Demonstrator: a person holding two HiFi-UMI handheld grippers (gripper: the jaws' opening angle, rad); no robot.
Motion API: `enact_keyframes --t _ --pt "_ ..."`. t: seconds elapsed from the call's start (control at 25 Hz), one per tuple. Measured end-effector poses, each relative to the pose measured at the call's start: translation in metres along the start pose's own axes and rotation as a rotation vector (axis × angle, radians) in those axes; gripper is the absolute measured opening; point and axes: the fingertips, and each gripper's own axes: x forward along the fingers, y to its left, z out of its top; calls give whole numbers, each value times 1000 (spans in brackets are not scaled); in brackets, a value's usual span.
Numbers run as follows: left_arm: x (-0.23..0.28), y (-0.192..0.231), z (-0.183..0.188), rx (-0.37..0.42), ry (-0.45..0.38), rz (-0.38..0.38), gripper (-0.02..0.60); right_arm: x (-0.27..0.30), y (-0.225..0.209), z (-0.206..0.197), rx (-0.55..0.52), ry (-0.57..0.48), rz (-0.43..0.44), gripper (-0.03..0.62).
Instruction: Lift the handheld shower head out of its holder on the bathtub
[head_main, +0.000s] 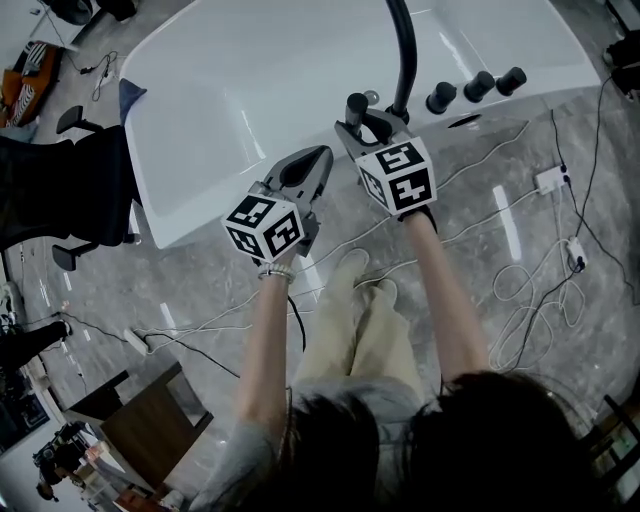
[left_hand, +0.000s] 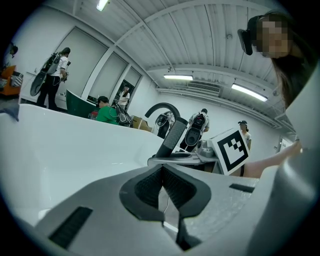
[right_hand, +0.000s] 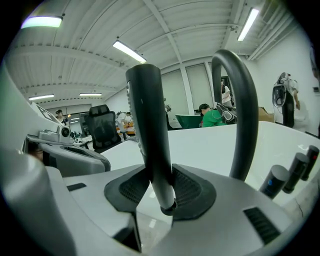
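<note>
Right gripper (head_main: 362, 128) clamped on handheld shower head (head_main: 356, 104) at bathtub (head_main: 230, 90) rim.
Handle stands upright between the right jaws, squeezed from both sides. Black arched spout (head_main: 404, 50) just beyond those jaws, slightly right; 3 black knobs (head_main: 478, 86) further right along the rim. Left gripper (head_main: 316, 162) just left of the right one, jaws closed together on nothing, tips over tub edge. Holder not discernible.
</note>
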Motion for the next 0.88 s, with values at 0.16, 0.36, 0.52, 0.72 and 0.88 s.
enact_keyframes --t 0.16,0.36,0.52,0.72,0.88 --pt "-10 -13 14 0 -4 -6 5 -15 8 14 -8 2 -10 135" --pt "-21 -31 34 8 -23 -14 5 -36 17 34 -5 -5 -15 135" --pt "-27 -45 50 14 -43 -20 5 -52 22 53 -17 -16 -21 135" --pt "-39 -58 76 24 -70 -27 5 -70 32 80 -29 -36 -27 135" --pt "-46 -66 99 44 -95 -35 5 -83 38 106 -46 -60 -31 133"
